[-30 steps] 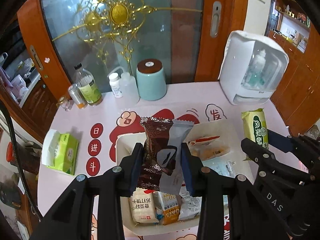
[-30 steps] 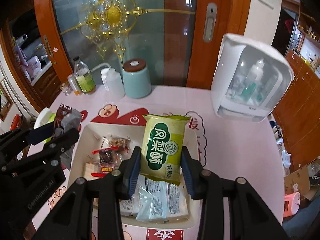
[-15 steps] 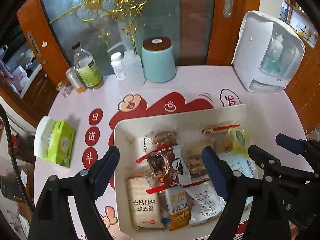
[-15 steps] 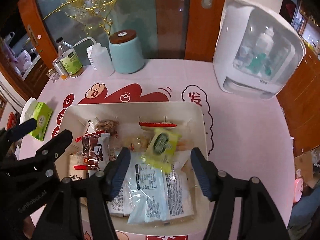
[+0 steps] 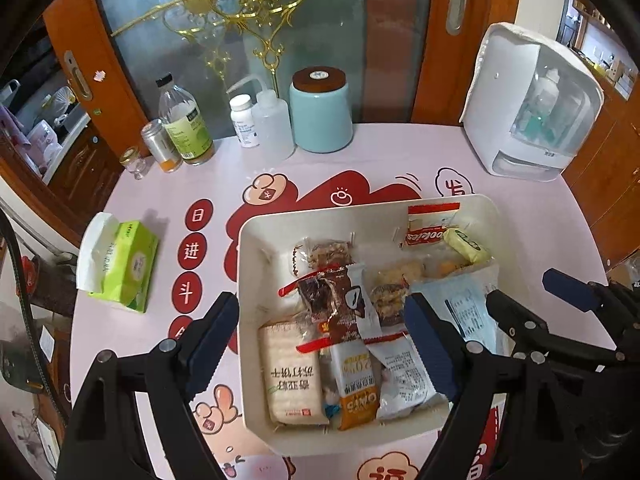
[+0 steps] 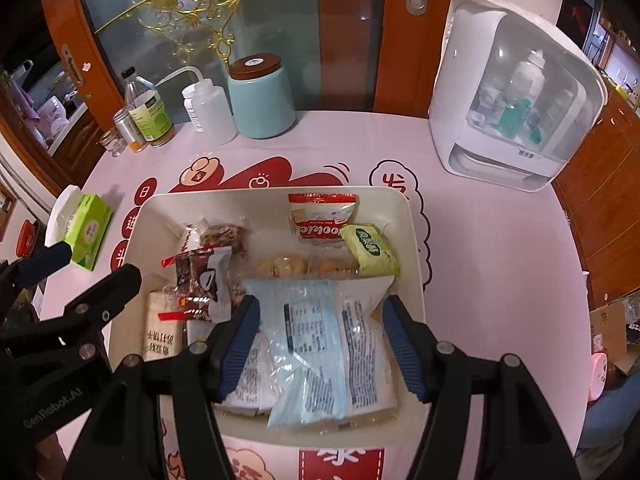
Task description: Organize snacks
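A: Where do the snacks sit from each gripper?

B: All of them lie in the cream tray (image 5: 256, 240) on the counter (image 6: 480, 240), directly below and ahead of both. The left gripper (image 5: 322, 344) hangs over the tray's left half. The brown wrapper (image 5: 340, 300) lies just ahead of its fingertips, long axis running away from the gripper, on top of the other packets.

A: And the right one?

B: The right gripper (image 6: 320, 340) is over the right half, above the pale blue packet (image 6: 308, 340). The green packet (image 6: 370, 250) lies well ahead of it, towards the tray's far right corner, tilted against the red and white cookie bag (image 6: 320, 220).

A: Holding anything?

B: No. Both have just been opening, and nothing sits between the pads. The left is spread wide, the right somewhat less.

A: So which takes what next?

B: I'd judge both packets are delivered. Nothing loose shows on the counter nearby, so I cannot name the next pick.
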The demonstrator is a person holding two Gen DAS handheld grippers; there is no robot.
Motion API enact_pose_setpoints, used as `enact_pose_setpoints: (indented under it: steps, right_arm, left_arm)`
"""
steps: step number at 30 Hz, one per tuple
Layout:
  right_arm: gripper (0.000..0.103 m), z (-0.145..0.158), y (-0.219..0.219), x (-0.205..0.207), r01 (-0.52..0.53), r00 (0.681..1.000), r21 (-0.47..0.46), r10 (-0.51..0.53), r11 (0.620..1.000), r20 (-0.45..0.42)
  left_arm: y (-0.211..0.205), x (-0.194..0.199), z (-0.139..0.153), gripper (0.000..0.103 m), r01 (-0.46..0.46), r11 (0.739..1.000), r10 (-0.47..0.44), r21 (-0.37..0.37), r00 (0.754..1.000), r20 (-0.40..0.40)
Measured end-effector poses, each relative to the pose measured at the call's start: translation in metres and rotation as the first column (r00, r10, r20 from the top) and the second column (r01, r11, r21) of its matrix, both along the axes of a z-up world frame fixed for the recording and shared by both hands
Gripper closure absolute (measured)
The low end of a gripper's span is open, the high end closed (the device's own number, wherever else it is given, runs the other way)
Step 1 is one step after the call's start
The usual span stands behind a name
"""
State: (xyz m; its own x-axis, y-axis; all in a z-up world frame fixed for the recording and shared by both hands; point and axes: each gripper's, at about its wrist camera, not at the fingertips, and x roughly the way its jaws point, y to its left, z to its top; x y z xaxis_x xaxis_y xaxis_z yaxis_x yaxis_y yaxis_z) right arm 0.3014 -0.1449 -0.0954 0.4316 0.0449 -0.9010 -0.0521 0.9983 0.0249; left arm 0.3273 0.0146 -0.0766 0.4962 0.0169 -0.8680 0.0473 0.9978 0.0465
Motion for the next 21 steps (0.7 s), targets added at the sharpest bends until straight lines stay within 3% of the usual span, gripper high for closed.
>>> enact_pose_setpoints:
  steps: [10, 21]
  right_arm:
    - [0.038, 0.028, -0.001, -0.056, -0.019, 0.999, 0.012, 0.018, 1.000, 0.044]
    - [0.038, 0.048, -0.003, -0.143, -0.050, 0.996, 0.025, 0.048, 0.998, 0.079]
  left_arm:
    - [-0.001, -0.060, 0.038, 0.017, 0.008, 1.000, -0.009, 0.021, 0.998, 0.055]
    - [-0.009, -0.158, 0.062, 0.014, 0.036, 0.999, -0.036, 0.009, 0.995, 0.092]
